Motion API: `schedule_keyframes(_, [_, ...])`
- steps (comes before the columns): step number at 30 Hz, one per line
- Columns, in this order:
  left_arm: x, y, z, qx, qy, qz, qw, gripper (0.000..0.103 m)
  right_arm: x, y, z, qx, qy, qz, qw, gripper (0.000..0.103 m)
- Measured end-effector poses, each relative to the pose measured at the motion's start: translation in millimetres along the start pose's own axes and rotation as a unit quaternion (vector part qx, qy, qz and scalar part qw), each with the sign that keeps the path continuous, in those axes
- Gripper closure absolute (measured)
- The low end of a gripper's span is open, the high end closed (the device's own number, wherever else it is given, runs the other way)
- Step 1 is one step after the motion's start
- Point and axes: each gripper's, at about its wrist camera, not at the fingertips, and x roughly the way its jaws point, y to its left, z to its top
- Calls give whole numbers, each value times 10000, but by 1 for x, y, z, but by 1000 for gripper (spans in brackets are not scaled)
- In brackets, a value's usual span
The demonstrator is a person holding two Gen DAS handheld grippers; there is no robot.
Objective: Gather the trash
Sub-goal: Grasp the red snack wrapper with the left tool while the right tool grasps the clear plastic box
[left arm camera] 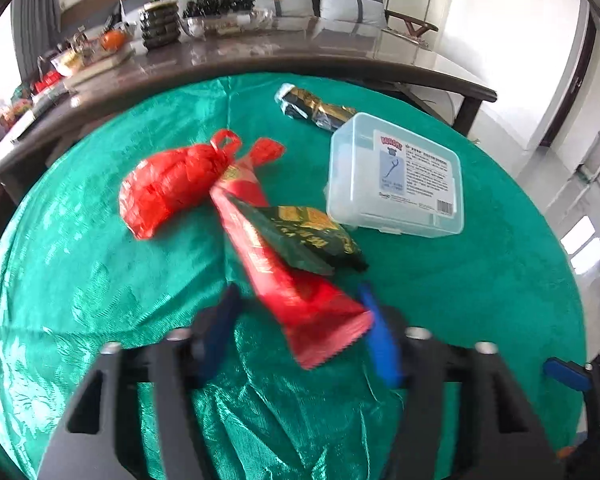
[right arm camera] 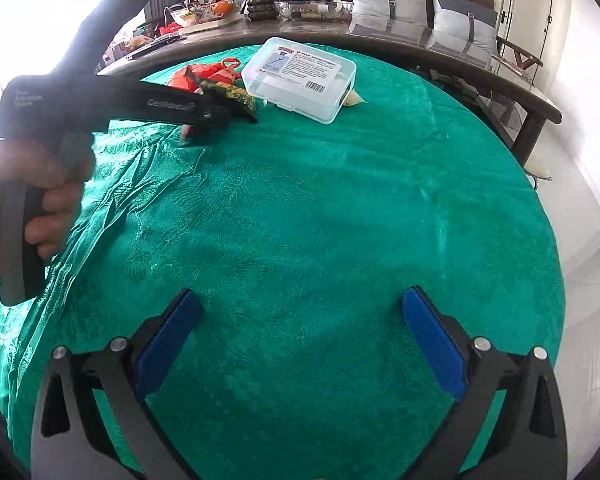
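Note:
In the left wrist view, a long red wrapper [left arm camera: 284, 276] lies on the green tablecloth [left arm camera: 100, 280], its near end between the blue fingers of my left gripper [left arm camera: 300, 300], which is open around it. A dark green and gold wrapper [left arm camera: 308, 240] lies across it. A knotted red plastic bag [left arm camera: 172, 188] lies to the left. A black and gold wrapper [left arm camera: 316, 108] lies farther back. My right gripper [right arm camera: 300, 300] is open and empty over bare cloth. The right wrist view shows the left gripper body [right arm camera: 112, 100] by the red bag [right arm camera: 192, 74].
A clear plastic box with a printed label [left arm camera: 396, 176] sits right of the wrappers; it also shows in the right wrist view [right arm camera: 300, 76]. Behind the round table stands a long dark table [left arm camera: 260, 56] with a plant, fruit and trays.

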Motion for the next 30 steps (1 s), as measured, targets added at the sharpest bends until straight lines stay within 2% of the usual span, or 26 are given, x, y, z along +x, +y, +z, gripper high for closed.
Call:
schedule_keyframes(2, [-5, 4, -4, 76, -44, 55, 9999, 71, 0, 0, 0, 0, 0, -1, 10000, 5])
schedule_keyframes(4, [-16, 8, -11, 156, -86, 11, 9998, 73, 0, 0, 0, 1, -2, -2, 10000, 5])
schedule_keyframes(8, [-50, 23, -41, 284, -123, -68, 9995, 73, 0, 0, 0, -3, -2, -1, 10000, 5])
schedule_keyframes(12, [-74, 38, -76, 397, 51, -125, 9991, 71, 0, 0, 0, -6, -2, -11, 10000, 5])
schedule_keyframes(15, [-83, 45, -96, 441, 51, -66, 9990, 60, 0, 0, 0, -3, -4, -15, 10000, 5])
schedule_keyframes(17, [-85, 49, -98, 381, -27, -93, 9992, 34, -1, 0, -1, -3, -5, -26, 10000, 5])
schedule_keyframes(20, [-84, 53, -92, 200, -186, 2, 9996, 17, -2, 0, -1, 7, -3, -12, 10000, 5])
schedule_keyframes(24, [-70, 61, -80, 5, -131, 125, 9998, 15, -2, 0, -2, 29, 3, 25, 10000, 5])
schedule_keyframes(27, [-58, 69, -79, -41, -27, 267, 9996, 15, -2, -5, 3, -79, 35, 236, 9997, 5])
schedule_keyframes(30, [-55, 71, -81, 26, -42, 370, 9993, 14, 1, -19, 34, -519, -122, -86, 9985, 5])
